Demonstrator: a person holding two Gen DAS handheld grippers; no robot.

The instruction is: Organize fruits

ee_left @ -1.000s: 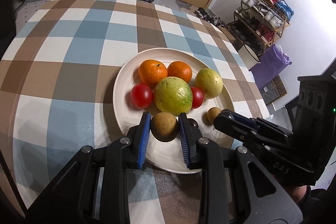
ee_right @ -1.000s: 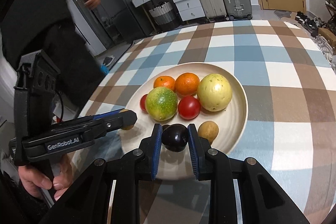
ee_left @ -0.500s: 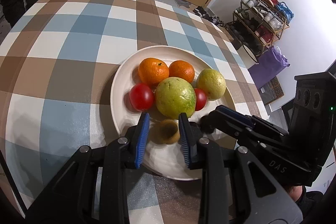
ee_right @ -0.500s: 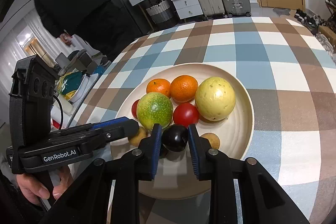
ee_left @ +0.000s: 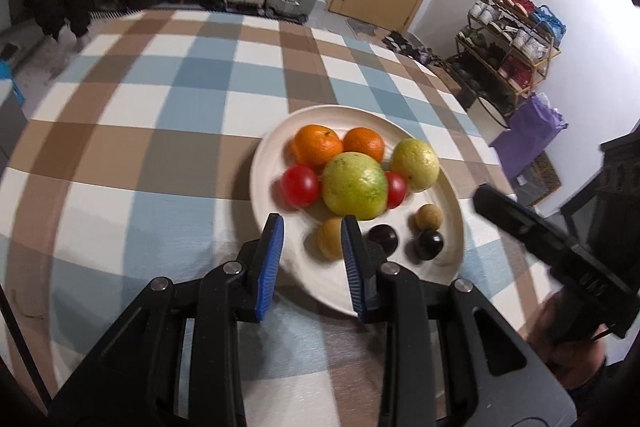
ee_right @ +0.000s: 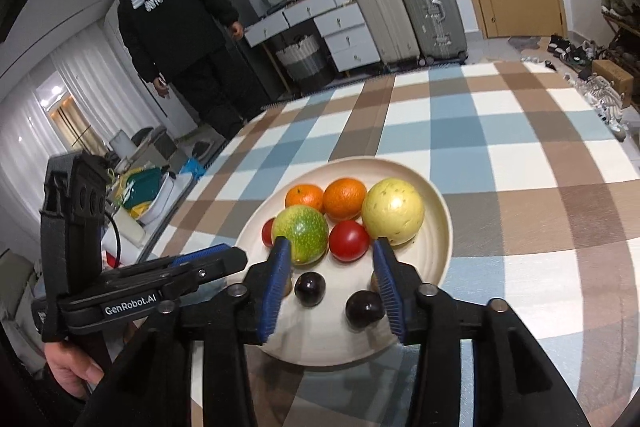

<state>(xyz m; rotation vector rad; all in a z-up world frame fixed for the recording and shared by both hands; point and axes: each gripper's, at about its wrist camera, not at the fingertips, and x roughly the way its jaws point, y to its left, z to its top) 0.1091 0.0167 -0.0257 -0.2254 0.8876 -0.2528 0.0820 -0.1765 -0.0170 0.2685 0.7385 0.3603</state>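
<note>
Both fruits are now released: the left hand-held gripper [ee_left: 312,247] has opened off the brown fruit [ee_left: 329,243] and backed away. The right hand-held gripper [ee_right: 331,281] gapes empty, its dark plum [ee_right: 309,288] on the plate [ee_right: 438,219] at 6 o'clock

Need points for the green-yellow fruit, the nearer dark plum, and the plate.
green-yellow fruit [ee_left: 354,185]: left wrist view, middle of its skin.
nearer dark plum [ee_right: 365,309]: right wrist view, its glossy top.
plate [ee_right: 438,254]: right wrist view, bare right wall.
</note>
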